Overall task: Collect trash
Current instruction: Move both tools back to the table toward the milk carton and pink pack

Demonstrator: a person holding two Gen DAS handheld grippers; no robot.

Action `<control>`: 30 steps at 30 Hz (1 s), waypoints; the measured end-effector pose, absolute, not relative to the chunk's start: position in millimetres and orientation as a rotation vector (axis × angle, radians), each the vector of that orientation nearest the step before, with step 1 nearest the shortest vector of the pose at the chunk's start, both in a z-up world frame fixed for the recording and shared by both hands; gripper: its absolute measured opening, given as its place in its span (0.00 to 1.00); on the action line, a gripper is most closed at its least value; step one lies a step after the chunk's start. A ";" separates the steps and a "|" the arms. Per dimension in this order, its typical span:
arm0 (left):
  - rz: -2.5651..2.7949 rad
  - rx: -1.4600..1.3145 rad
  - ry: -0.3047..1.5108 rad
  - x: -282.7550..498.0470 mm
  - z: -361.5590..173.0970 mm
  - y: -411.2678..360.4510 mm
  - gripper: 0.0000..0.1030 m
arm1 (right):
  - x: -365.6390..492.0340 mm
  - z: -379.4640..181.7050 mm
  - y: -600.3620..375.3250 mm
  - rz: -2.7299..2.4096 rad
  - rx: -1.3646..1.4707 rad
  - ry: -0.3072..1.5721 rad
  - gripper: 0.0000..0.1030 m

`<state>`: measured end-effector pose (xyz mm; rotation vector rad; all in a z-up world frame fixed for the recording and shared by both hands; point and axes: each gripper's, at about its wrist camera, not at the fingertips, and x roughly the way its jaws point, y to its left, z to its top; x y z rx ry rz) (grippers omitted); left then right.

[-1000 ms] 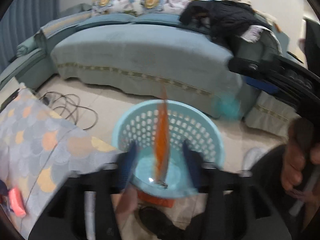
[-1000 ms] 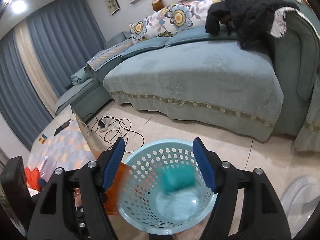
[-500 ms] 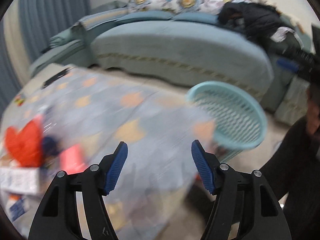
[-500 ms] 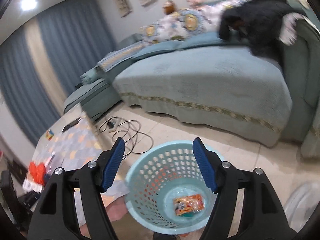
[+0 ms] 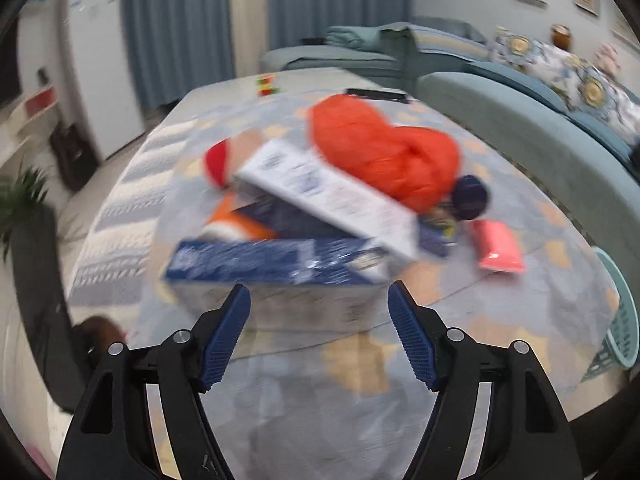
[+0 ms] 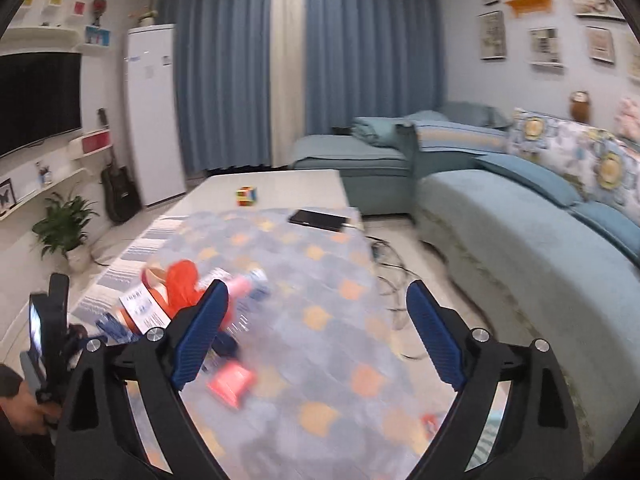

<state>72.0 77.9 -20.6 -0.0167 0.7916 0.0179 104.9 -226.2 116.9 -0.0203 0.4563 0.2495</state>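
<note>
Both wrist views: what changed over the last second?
Both grippers swung from the basket to the table's trash pile. An orange wrapper and a teal item dropped into the basket. Left gripper and right gripper are empty, jaws opening. Pile untouched.

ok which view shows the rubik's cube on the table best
The right wrist view. There the rubik's cube sits sharp and unblocked on the bare far end of the table, its coloured faces clear. The left wrist view shows the cube only as a small, blurred patch of colour beyond the trash pile.
</note>
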 end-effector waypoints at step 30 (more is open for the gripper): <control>0.028 -0.064 0.963 180.3 -40.6 136.8 0.83 | 163.5 -19.9 -177.6 0.227 0.109 0.855 0.84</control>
